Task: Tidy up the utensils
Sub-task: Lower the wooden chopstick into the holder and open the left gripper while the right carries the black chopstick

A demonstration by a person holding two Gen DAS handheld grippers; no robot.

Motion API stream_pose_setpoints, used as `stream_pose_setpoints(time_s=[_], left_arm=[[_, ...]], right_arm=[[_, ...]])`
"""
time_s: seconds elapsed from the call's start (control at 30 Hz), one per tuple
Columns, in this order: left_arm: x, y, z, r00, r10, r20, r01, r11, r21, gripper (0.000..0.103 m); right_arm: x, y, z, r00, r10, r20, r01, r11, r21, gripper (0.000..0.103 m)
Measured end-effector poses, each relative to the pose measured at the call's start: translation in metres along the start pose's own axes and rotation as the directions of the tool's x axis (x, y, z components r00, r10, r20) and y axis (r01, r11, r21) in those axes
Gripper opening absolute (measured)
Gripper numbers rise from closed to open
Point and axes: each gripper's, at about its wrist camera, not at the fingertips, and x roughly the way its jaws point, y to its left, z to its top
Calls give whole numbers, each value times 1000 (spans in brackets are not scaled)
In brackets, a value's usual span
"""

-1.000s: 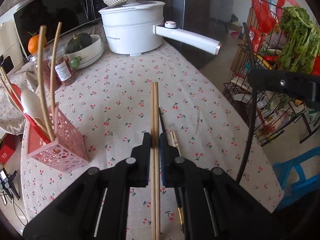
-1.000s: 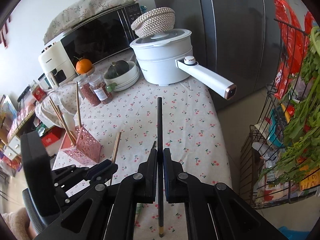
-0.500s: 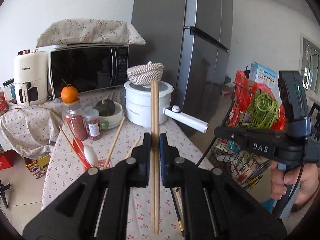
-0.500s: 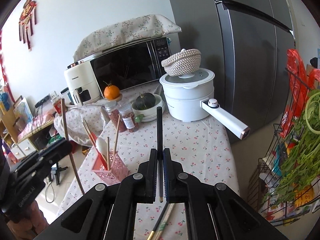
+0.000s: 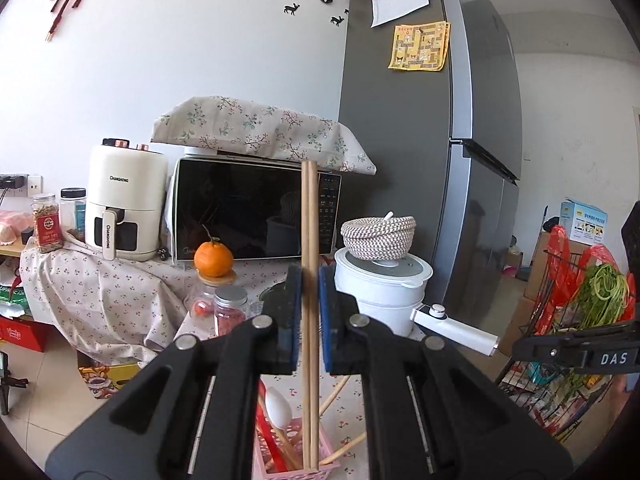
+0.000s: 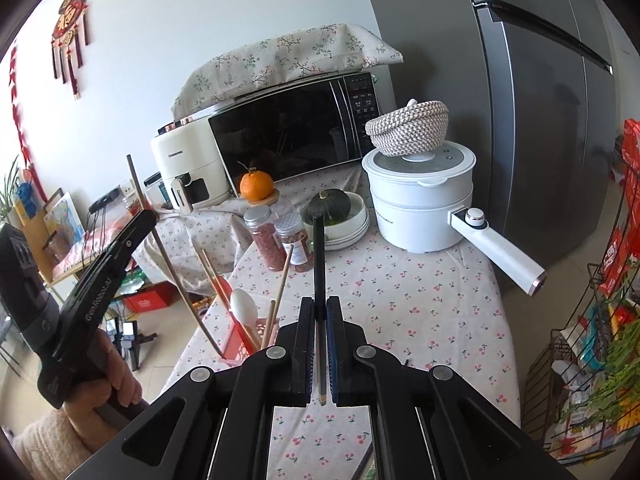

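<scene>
My left gripper (image 5: 310,280) is shut on a pair of wooden chopsticks (image 5: 309,216). It holds them upright, and their lower ends are in the pink utensil holder (image 5: 320,468). The holder (image 6: 266,328) stands at the table's left edge and holds more wooden chopsticks, a white spoon (image 6: 244,306) and a red utensil. My right gripper (image 6: 319,308) is shut on a single black chopstick (image 6: 319,256), held above the table to the right of the holder. The left gripper (image 6: 136,220) shows in the right wrist view with its chopsticks reaching down into the holder.
On the cherry-print tablecloth (image 6: 420,304) stand a white pot with a long handle (image 6: 424,196), a woven basket on its lid, a bowl with a green squash (image 6: 332,210), two spice jars (image 6: 266,240) and an orange. A microwave and air fryer stand behind. A wire rack (image 6: 592,320) with greens stands right.
Both grippers rose and tilted from looking down at the table to level. The left gripper carried its chopsticks over to the pink holder and lowered their ends into it.
</scene>
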Motion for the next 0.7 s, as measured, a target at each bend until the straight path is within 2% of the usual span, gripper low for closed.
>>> stream_pose_setpoints(time_s=[0.17, 0.37, 0.5, 0.57, 0.63, 0.7], left_arm=[[16, 1, -20, 999, 41, 2, -41, 999, 34, 10], [35, 14, -43, 993, 81, -83, -80, 997, 16, 10], [39, 20, -49, 987, 42, -157, -46, 999, -20, 11], [39, 23, -50, 978, 22, -207, -35, 998, -58, 33], [35, 25, -49, 971, 35, -236, -54, 996, -74, 46], [32, 28, -49, 960, 43, -278, -68, 994, -82, 47]], right_arm=[[2, 2, 3, 1000, -7, 23, 7, 1000, 4, 5], [3, -2, 15, 994, 26, 102, -30, 999, 37, 5], [7, 2, 22, 987, 64, 144, -71, 997, 43, 5], [10, 4, 25, 985, 82, 153, -91, 995, 52, 5], [12, 4, 28, 983, 97, 159, -108, 992, 68, 5], [16, 5, 30, 980, 116, 164, -131, 988, 81, 5]])
